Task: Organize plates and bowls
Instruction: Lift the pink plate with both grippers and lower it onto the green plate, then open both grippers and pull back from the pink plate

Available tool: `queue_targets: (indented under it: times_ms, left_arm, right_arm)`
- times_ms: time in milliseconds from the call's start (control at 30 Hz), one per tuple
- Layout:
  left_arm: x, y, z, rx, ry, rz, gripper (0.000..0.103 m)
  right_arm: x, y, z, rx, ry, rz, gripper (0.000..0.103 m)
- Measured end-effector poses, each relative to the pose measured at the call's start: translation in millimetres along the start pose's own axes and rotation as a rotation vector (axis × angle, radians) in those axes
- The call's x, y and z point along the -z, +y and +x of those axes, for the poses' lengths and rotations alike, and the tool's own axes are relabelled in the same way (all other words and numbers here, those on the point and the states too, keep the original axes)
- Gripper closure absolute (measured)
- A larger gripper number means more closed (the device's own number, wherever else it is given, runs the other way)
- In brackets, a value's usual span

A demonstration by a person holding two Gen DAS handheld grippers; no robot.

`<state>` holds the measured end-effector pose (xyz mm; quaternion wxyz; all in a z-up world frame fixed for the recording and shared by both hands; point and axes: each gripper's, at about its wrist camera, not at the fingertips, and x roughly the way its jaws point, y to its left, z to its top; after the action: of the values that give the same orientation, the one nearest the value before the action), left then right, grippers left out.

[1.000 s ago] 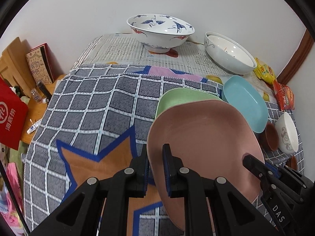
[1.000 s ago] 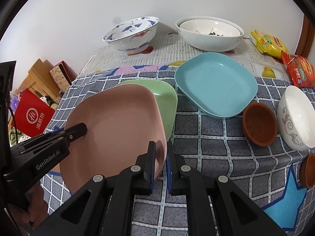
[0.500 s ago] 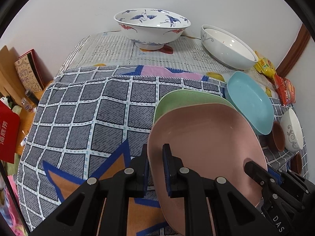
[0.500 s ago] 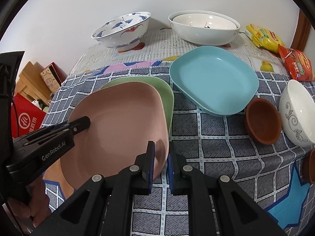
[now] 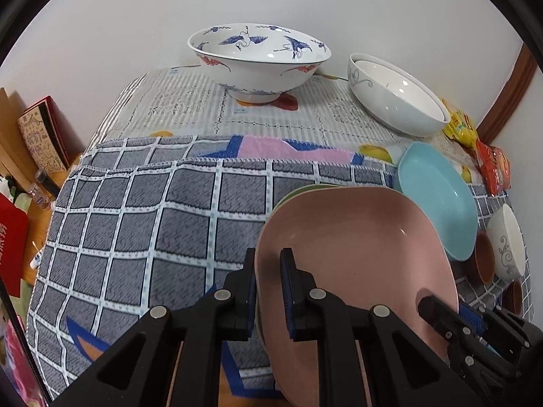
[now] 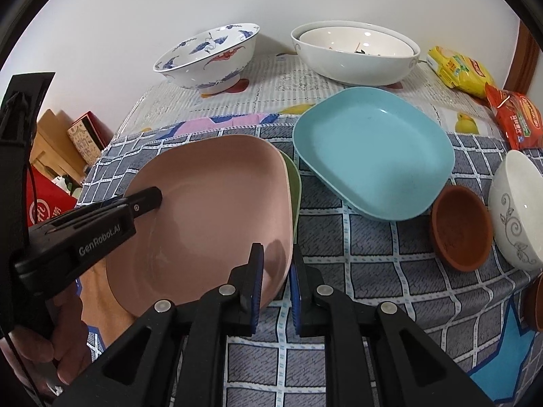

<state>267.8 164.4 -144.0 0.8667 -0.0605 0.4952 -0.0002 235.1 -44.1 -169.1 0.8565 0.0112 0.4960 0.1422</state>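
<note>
The left gripper (image 5: 268,291) is clamped on the left-hand rim of a dusty-pink, rounded-rectangular plastic plate (image 5: 356,271), one finger under the rim and one over it, and the right gripper (image 6: 275,291) pinches the opposite, right-hand rim of the same plate in the same way, so the plate is spanned between the two grippers with each holding a near corner. The plate stretches forward and away from both grippers, its long axis running away from the person toward the wall. Directly beneath it lies a pale-green plastic plate (image 6: 294,183) of the same shape, of which only a thin crescent shows along the far and right edges; the pink plate sits almost squarely over it, but whether it already rests in it or hangs just above cannot be told. Just to the right, near but apart, lies a light-blue plastic plate (image 6: 370,156) on the grey checked cloth covering the surface (image 5: 142,224). Further right stand a small terracotta-brown bowl (image 6: 458,227) and a white bowl with a grey scroll pattern (image 6: 516,210); at the back by the wall stand a blue-and-red crane-painted porcelain bowl (image 5: 258,61) and a large white bowl (image 5: 397,101). In my judgement the coming move turns on the pink plate being set straight down, then both grippers letting go.
</note>
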Motion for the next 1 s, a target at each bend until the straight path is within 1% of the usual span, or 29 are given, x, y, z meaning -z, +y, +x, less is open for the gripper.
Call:
queue_targets:
  times_ms: [233, 333, 400, 433, 500, 533, 833, 933, 1000]
  left_arm:
    - [-8, -3, 6, -0.022, -0.024, -0.006, 0.09]
    - [-8, -3, 7, -0.019, -0.023, -0.006, 0.09]
    - [-7, -1, 6, -0.012, -0.021, -0.011, 0.089]
    - [-7, -1, 6, -0.01, -0.019, -0.014, 0.088]
    - [-5, 0, 4, -0.016, -0.016, -0.017, 0.077]
    - [-4, 1, 3, -0.019, -0.017, -0.015, 0.076]
    - [4, 0, -23, -0.01, -0.036, -0.009, 0.076]
    - [6, -8, -35, -0.009, -0.045, 0.005, 0.076]
    - [7, -15, -46, -0.001, -0.053, 0.018, 0.076]
  right_arm:
    - [-3, 3, 5, -0.001, -0.01, -0.023, 0.084]
    - [-3, 5, 8, -0.001, 0.002, -0.039, 0.079]
    - [-3, 4, 8, -0.007, 0.004, -0.041, 0.077]
    - [-2, 5, 7, -0.009, 0.002, -0.043, 0.077]
    - [-2, 5, 4, -0.012, 0.003, -0.046, 0.077]
    - [-2, 5, 2, -0.014, 0.004, -0.047, 0.076]
    - [10, -2, -23, -0.015, -0.023, -0.04, 0.072]
    - [11, -11, -36, 0.007, -0.046, -0.02, 0.066]
    - [12, -20, -49, 0.025, -0.077, -0.003, 0.058]
